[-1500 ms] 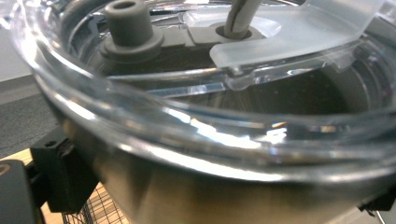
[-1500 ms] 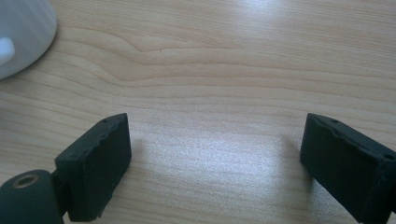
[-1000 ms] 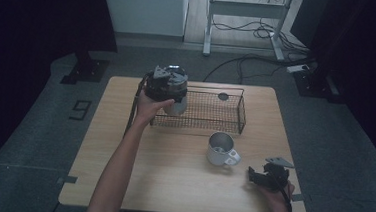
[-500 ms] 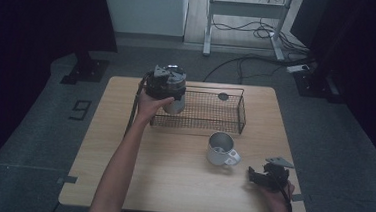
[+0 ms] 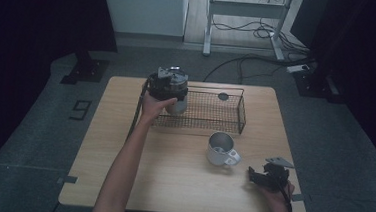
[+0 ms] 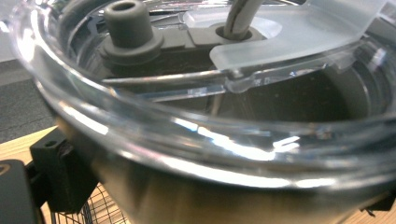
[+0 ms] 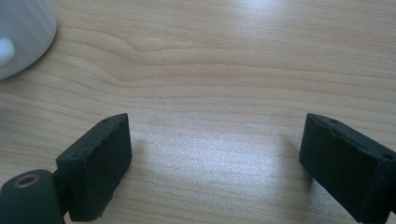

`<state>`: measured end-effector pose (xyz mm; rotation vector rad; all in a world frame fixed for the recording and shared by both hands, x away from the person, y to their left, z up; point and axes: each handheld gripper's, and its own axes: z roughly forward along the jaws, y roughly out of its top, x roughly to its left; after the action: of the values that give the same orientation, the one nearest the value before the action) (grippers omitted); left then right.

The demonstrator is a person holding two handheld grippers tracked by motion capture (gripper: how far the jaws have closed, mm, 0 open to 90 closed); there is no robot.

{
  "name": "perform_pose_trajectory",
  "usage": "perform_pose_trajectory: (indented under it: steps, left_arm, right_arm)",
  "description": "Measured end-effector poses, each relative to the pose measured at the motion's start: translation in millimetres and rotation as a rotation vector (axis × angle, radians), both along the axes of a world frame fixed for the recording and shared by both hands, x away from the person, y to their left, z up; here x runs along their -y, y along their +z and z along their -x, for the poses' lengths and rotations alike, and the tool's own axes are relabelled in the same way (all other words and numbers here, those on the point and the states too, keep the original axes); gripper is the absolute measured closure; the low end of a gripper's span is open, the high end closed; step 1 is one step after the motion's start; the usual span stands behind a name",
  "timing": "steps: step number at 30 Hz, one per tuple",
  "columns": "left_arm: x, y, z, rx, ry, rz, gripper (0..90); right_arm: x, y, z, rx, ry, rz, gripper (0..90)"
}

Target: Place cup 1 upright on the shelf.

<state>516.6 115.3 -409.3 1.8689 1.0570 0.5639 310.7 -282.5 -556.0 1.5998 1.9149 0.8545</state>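
Observation:
A steel tumbler (image 5: 180, 103) with a clear plastic lid (image 6: 187, 133) hangs upright over the left end of the black wire basket (image 5: 243, 115). My left gripper (image 5: 169, 83) is shut on it near the rim, with one black finger (image 6: 60, 179) pressed against its side. A white mug (image 5: 219, 149) stands on the table in front of the basket, handle toward the right. My right gripper (image 5: 262, 176) rests low at the table's front right, open, with bare wood between its jaws (image 7: 215, 163). The mug's edge (image 7: 23, 32) lies off to its upper left.
A small dark round object (image 5: 223, 96) lies at the back of the basket. The wooden table (image 5: 135, 182) has bare wood along its front left. Cables and a metal frame (image 5: 248, 10) stand on the floor beyond the table.

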Motion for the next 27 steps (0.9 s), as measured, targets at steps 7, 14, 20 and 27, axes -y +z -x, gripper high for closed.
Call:
perform_pose_trajectory:
  steps: [7,14,20,27]
  left_arm:
    - [0.2,-3.9,-3.1,-0.003,0.005,-0.002,4.3]
    - [1.4,-11.1,-8.2,-0.021,0.017,-0.003,4.3]
    - [2.1,-20.5,-12.0,-0.042,0.025,-0.012,4.3]
    - [1.8,-31.6,-14.7,-0.066,0.038,-0.014,4.3]
  right_arm:
    - [0.1,0.0,0.0,0.0,0.001,0.0,9.0]
    - [-0.1,0.0,0.0,0.0,0.0,0.001,9.0]
    - [0.1,0.0,0.0,0.0,0.0,0.0,9.2]
    - [0.2,0.0,0.0,0.0,0.0,0.0,9.1]
